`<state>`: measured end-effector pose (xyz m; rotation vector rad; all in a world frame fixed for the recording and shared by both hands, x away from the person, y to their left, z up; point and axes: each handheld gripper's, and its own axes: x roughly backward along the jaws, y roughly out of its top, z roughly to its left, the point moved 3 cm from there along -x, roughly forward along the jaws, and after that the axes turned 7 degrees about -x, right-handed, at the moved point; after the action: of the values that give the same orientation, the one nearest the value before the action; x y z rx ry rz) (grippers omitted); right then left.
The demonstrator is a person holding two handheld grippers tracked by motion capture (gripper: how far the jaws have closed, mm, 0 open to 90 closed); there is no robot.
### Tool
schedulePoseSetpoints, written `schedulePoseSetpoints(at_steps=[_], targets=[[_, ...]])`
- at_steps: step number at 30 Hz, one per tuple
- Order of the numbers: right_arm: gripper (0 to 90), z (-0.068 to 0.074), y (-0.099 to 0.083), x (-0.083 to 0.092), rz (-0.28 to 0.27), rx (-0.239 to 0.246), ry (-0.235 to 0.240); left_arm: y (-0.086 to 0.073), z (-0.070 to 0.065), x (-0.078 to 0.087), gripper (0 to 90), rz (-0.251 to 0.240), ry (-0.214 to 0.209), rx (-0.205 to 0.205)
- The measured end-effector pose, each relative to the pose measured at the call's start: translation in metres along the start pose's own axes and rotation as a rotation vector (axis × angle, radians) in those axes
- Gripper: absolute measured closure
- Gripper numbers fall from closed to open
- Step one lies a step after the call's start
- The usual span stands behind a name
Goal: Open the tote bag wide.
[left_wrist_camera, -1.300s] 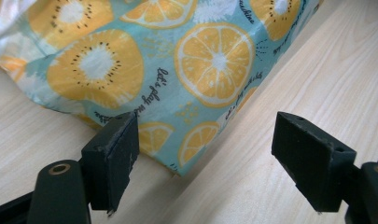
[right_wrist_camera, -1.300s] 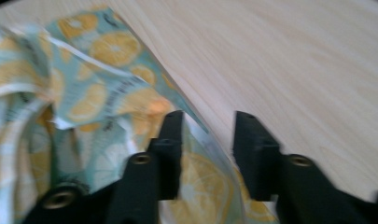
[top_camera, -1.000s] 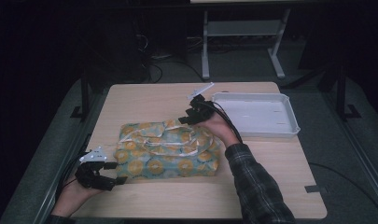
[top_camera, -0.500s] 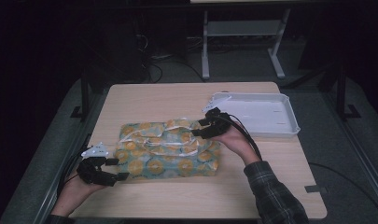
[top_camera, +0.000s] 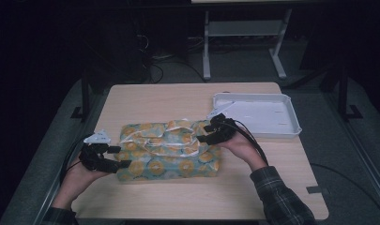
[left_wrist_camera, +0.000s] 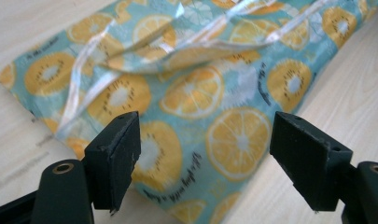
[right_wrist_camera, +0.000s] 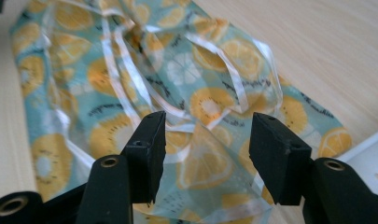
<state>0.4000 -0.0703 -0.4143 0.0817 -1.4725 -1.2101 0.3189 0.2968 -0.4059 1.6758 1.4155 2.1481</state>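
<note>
Tray: shallow white rectangular plastic tray (top_camera: 277, 127), contents unclear.
Bag: crinkled glossy teal citrus-print plastic bag (top_camera: 171, 154), flat on wooden table (top_camera: 178, 96).
Left gripper (top_camera: 123, 156): jaws apart.
Right gripper (top_camera: 202, 132): jaws apart.

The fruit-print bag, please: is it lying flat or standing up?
Flat: the bag lies spread on the table, handles loose on top.

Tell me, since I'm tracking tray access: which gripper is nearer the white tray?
Right. The right gripper sits beside the white tray; the left gripper is across the fruit-print bag.
</note>
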Motion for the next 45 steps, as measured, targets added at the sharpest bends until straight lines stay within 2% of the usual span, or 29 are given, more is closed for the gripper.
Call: schedulePoseSetpoints(at_steps=[5, 10, 13, 16, 17, 18, 22, 23, 24, 26, 29, 30, 32, 33, 38, 42, 45], targets=[[45.2, -0.007, -0.005, -0.011, 0.029, 0.002, -0.008, 0.014, 0.01, -0.002, 24.1, -0.01, 0.003, -0.011], [44.0, -0.007, -0.006, -0.017, 0.03, -0.007, -0.002, 0.028, 0.022, -0.011, 24.2, -0.027, -0.008, 0.013], [43.6, -0.007, -0.006, -0.02, 0.035, -0.008, -0.003, 0.034, 0.028, -0.017, 24.2, -0.022, -0.008, 0.012], [43.5, -0.006, -0.007, -0.02, 0.041, -0.013, -0.009, 0.042, 0.036, -0.029, 24.2, -0.012, -0.01, 0.024], [43.4, -0.006, -0.007, -0.02, 0.041, -0.012, -0.009, 0.044, 0.038, -0.034, 24.1, -0.017, -0.01, 0.041], [43.5, -0.006, -0.007, -0.02, 0.041, -0.014, -0.008, 0.046, 0.041, -0.038, 24.1, 0.001, -0.015, 0.031], [43.5, -0.007, -0.008, -0.021, 0.047, -0.012, -0.004, 0.053, 0.044, -0.058, 24.1, 0.01, -0.025, 0.045], [43.5, -0.008, -0.008, -0.022, 0.047, -0.002, -0.005, 0.053, 0.046, -0.062, 24.1, 0.022, -0.029, 0.035], [43.5, -0.008, -0.008, -0.023, 0.045, -0.005, -0.005, 0.053, 0.047, -0.068, 24.1, 0.036, -0.027, 0.047], [43.4, -0.009, -0.009, -0.025, 0.054, -0.011, -0.008, 0.051, 0.052, -0.076, 24.1, 0.072, -0.02, 0.028], [43.5, -0.01, -0.01, -0.025, 0.059, -0.017, -0.01, 0.046, 0.053, -0.08, 24.1, 0.096, -0.026, 0.036], [43.7, -0.01, -0.011, -0.025, 0.061, -0.02, -0.01, 0.044, 0.053, -0.081, 24.2, 0.118, -0.024, 0.023], [44.0, -0.01, -0.011, -0.026, 0.067, -0.009, -0.017, 0.041, 0.051, -0.082, 24.2, 0.128, -0.019, 0.037], [44.5, -0.01, -0.011, -0.027, 0.072, -0.004, -0.017, 0.04, 0.05, -0.082, 24.6, 0.113, -0.015, 0.038], [51.0, -0.008, -0.015, -0.03, 0.098, -0.001, -0.025, 0.033, 0.048, -0.088, 32.0, 0.141, -0.011, 0.025], [60.0, -0.009, -0.017, -0.033, 0.123, 0.016, -0.039, 0.031, 0.047, -0.086, 49.1, 0.16, -0.002, 0.001], [70.6, -0.011, -0.018, -0.035, 0.13, 0.04, -0.059, 0.03, 0.047, -0.086, 61.1, 0.182, 0.006, -0.015]])
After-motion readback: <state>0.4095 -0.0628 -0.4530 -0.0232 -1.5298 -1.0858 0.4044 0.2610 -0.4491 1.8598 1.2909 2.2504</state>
